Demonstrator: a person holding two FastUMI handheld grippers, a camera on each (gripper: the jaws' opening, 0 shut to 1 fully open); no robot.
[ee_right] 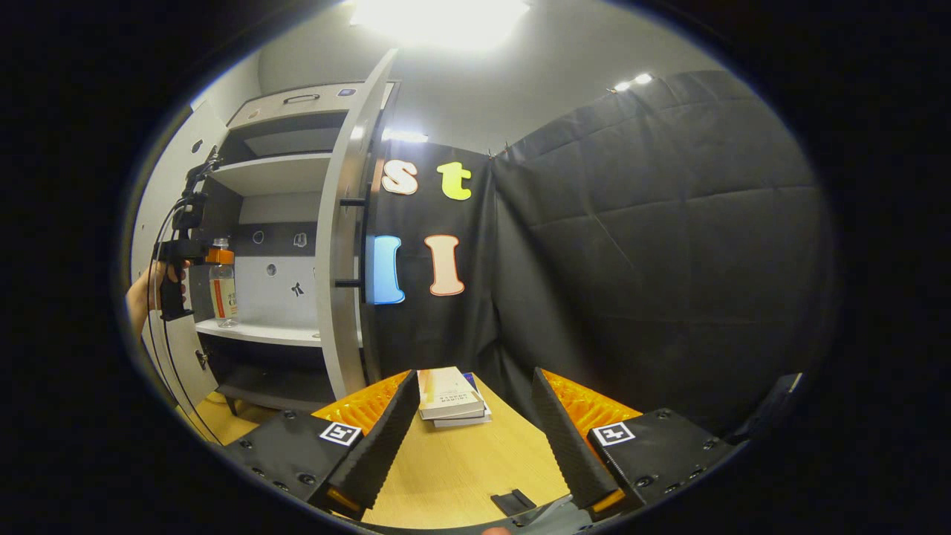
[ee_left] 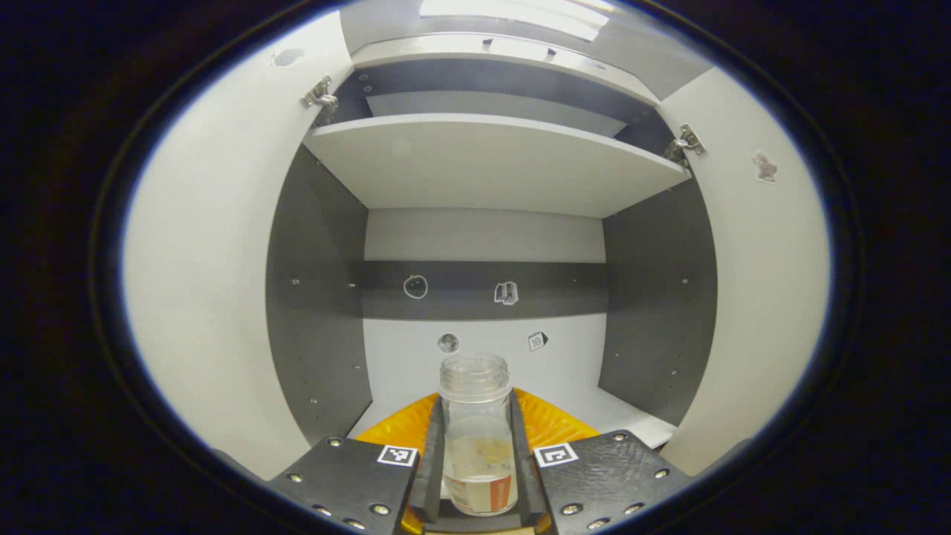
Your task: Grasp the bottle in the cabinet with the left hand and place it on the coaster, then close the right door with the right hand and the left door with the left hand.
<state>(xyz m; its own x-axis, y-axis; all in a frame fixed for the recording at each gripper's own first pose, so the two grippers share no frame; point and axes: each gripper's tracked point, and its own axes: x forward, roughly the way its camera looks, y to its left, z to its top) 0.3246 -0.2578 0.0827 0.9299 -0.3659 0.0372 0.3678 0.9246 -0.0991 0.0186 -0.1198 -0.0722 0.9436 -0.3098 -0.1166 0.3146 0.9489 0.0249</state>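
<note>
The cabinet [ee_left: 483, 163] stands open, its left door [ee_left: 200, 282] and right door [ee_left: 758, 297] both swung out wide, and the lower shelf [ee_right: 260, 332] carries the task's thing. The bottle [ee_left: 476, 435] stands upright there, its long axis vertical, directly at 12 o'clock from the left gripper [ee_left: 476, 475]. The two fingers of this gripper are narrow and press on both sides of the glass body, so it holds the bottle. In the right gripper view the same bottle [ee_right: 221, 286] is at 9 o'clock, far off, with a hand [ee_right: 145, 293] behind the tool; the left hand is clearly the nearer one. I judge the grasp is made and the next move is to draw the bottle straight out between the doors without tilting it. The right gripper [ee_right: 472, 435] is wide open and holds nothing, hovering above the wooden table [ee_right: 461, 475]. Some books [ee_right: 450, 397] lie on it at 12 o'clock. I cannot tell where the coaster is.
</note>
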